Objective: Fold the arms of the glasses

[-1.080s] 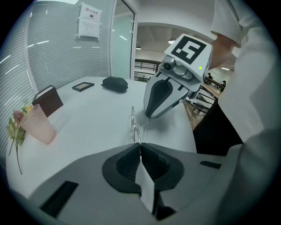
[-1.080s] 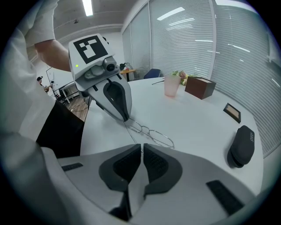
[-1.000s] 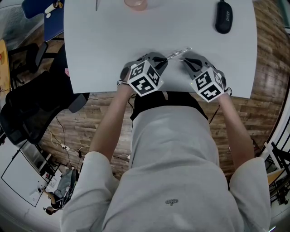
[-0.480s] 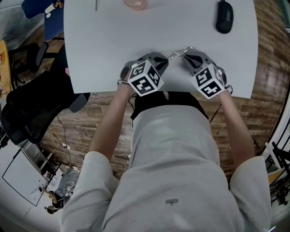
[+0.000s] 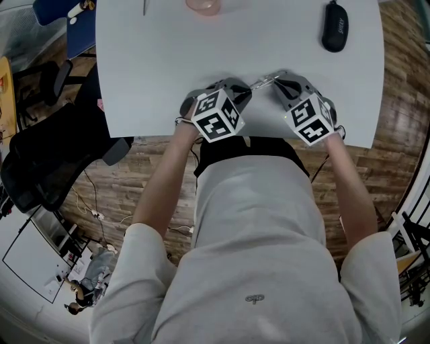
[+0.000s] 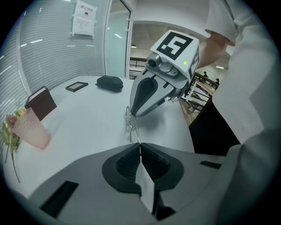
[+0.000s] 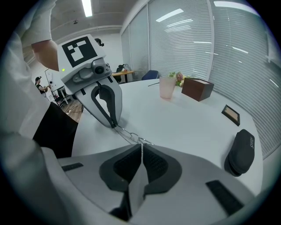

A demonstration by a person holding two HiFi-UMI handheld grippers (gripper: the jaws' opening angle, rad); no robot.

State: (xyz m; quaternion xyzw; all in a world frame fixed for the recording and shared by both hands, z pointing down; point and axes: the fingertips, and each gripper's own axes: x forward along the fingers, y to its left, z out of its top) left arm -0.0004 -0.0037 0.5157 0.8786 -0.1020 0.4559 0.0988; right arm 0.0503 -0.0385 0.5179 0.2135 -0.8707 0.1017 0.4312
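Thin wire-framed glasses (image 5: 263, 81) hang just above the white table (image 5: 168, 60), close to its near edge, stretched between my two grippers. My left gripper (image 5: 246, 91) is shut on one end of the glasses (image 6: 130, 124), whose frame runs out from its jaw tips toward the right gripper (image 6: 131, 115). My right gripper (image 5: 274, 83) is shut on the other end, with the glasses (image 7: 131, 134) reaching from its tips across to the left gripper (image 7: 114, 126). The two sets of jaws point at each other, a short way apart.
A black glasses case (image 5: 334, 27) lies at the table's far right. At the far edge stands a pink cup (image 5: 201, 5), with a thin stick-like object (image 5: 144, 7) to its left. Beside the cup are a brown box (image 7: 197, 89) and a small dark frame (image 7: 231, 115). An office chair (image 5: 40, 161) stands left of the table.
My right gripper has edged slightly toward the far side of the table. The left gripper has stayed put, and the glasses remain held between both.
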